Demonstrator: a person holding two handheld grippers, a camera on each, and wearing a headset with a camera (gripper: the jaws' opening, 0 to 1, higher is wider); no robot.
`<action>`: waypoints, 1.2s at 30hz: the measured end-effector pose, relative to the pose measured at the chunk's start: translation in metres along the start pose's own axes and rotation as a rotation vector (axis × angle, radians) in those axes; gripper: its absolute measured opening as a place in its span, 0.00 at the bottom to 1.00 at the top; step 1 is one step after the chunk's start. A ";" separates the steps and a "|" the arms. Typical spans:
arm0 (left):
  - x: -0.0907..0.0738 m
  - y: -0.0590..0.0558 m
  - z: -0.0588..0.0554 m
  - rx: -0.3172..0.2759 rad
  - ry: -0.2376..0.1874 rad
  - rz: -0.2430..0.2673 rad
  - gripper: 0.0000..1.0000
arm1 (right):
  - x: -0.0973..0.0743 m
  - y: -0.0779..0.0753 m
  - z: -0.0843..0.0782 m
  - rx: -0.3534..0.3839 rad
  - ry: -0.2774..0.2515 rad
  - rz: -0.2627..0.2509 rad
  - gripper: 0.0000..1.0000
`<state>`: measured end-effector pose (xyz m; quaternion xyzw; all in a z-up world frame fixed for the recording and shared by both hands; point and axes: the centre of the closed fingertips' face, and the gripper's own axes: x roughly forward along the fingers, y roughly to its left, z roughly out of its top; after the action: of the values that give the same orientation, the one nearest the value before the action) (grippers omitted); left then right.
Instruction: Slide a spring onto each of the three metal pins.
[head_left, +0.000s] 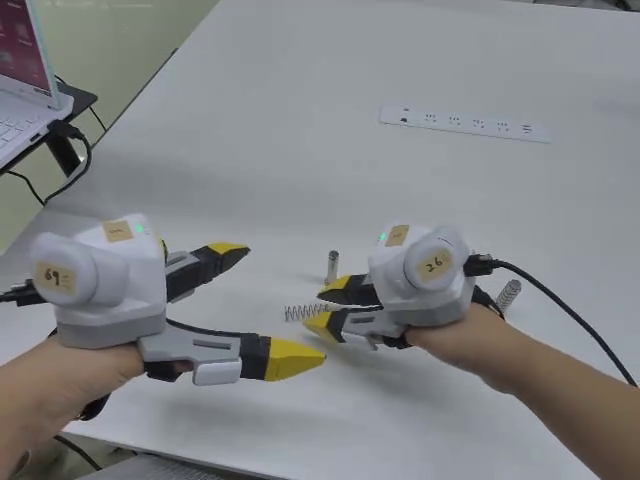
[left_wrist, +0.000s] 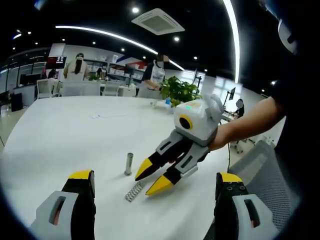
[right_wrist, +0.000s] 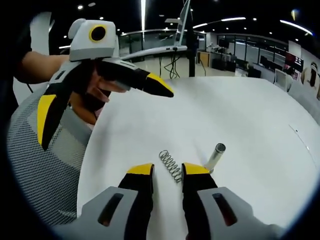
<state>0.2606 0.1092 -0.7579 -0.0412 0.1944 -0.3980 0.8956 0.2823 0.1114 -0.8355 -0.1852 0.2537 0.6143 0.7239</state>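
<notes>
While the left claw (head_left: 268, 304) gapes wide, the right claw (right_wrist: 168, 169) stands slightly apart, a spring (right_wrist: 168, 161) lying at its tips, near a pin (right_wrist: 215, 155).

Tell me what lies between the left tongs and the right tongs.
A spring lies there, just off the right tongs' tips, in the head view.

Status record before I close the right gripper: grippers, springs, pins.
pin: upright on the table, bare, no spring on it
spring: lying flat beside the pin
second spring: lying on the table, on the far side of the right gripper from the pin
right gripper: jaws slightly apart, one on each side of the spring's near end, not clamped
left gripper: open wide, holding nothing
</notes>
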 end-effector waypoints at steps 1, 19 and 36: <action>0.000 0.000 0.000 -0.001 0.000 -0.001 0.98 | 0.002 0.000 -0.001 -0.002 0.006 -0.001 0.19; -0.002 0.000 -0.002 -0.001 0.007 0.000 0.97 | 0.000 0.003 -0.016 -0.031 0.024 -0.003 0.08; 0.009 -0.011 0.002 0.019 0.012 -0.045 0.96 | -0.058 0.006 0.007 -0.095 -0.025 0.011 0.08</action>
<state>0.2589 0.0948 -0.7565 -0.0344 0.1951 -0.4203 0.8855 0.2705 0.0705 -0.7946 -0.2101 0.2160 0.6318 0.7142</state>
